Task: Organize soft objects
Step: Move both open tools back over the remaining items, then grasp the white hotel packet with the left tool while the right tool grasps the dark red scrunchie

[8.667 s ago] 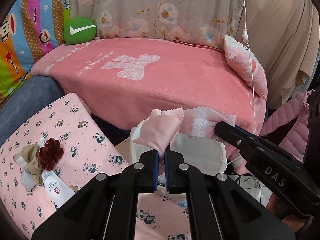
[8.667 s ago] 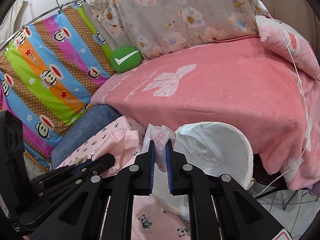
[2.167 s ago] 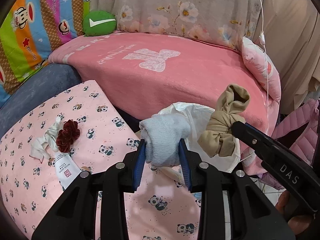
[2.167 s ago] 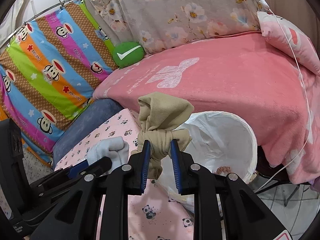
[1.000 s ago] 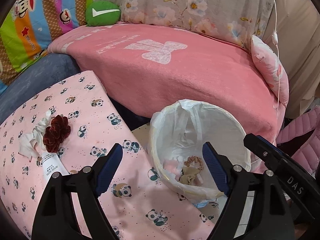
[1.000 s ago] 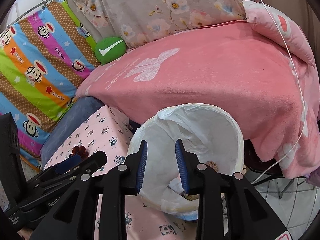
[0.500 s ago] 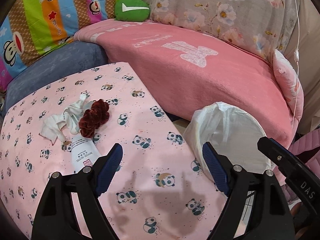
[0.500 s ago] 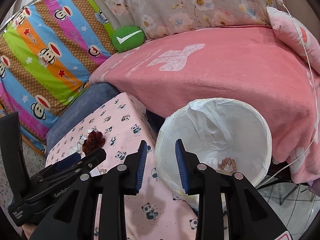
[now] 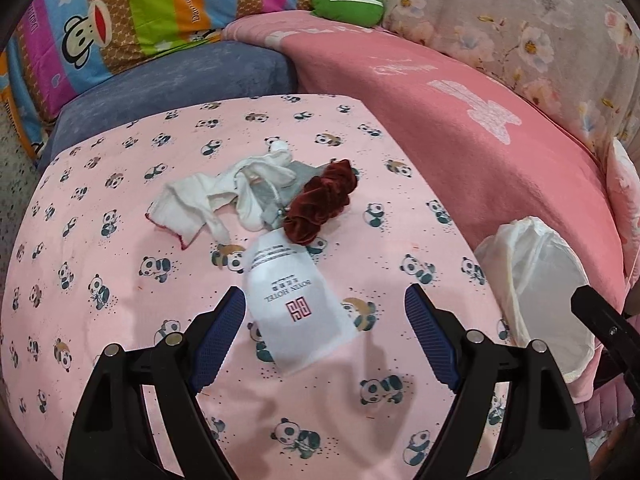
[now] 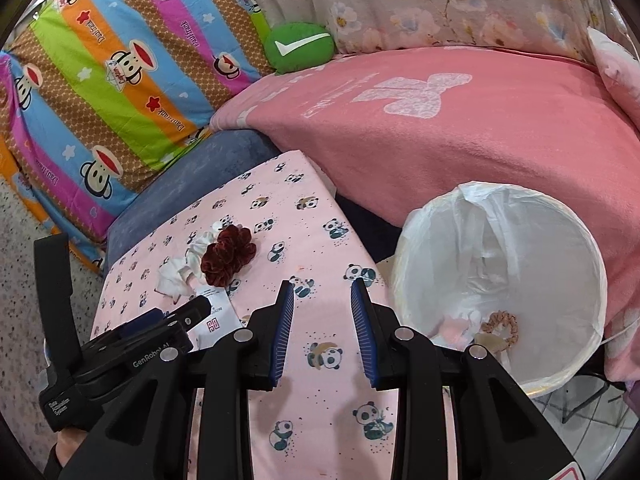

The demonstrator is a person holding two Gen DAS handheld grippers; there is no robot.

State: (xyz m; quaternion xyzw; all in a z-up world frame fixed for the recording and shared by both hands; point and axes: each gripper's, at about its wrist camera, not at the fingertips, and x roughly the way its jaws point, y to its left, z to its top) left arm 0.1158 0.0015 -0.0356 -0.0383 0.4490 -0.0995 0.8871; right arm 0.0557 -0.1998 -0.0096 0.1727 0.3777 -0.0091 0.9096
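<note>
The left gripper (image 9: pixel 326 334) is held spread wide and empty over the panda-print cloth (image 9: pixel 120 280). A white sachet (image 9: pixel 298 312) lies between its fingers; beyond it, a dark red scrunchie (image 9: pixel 320 202) and white rags (image 9: pixel 224 196) are seen touching. The right gripper (image 10: pixel 322 326) is parted, empty, beside the lined bin (image 10: pixel 560 240).

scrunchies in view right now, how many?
2. A dark red velvet scrunchie lies on the panda-print pink cloth, beside the crumpled white rag. A tan scrunchie sits in the white-lined bin. More may be buried in the bin.
</note>
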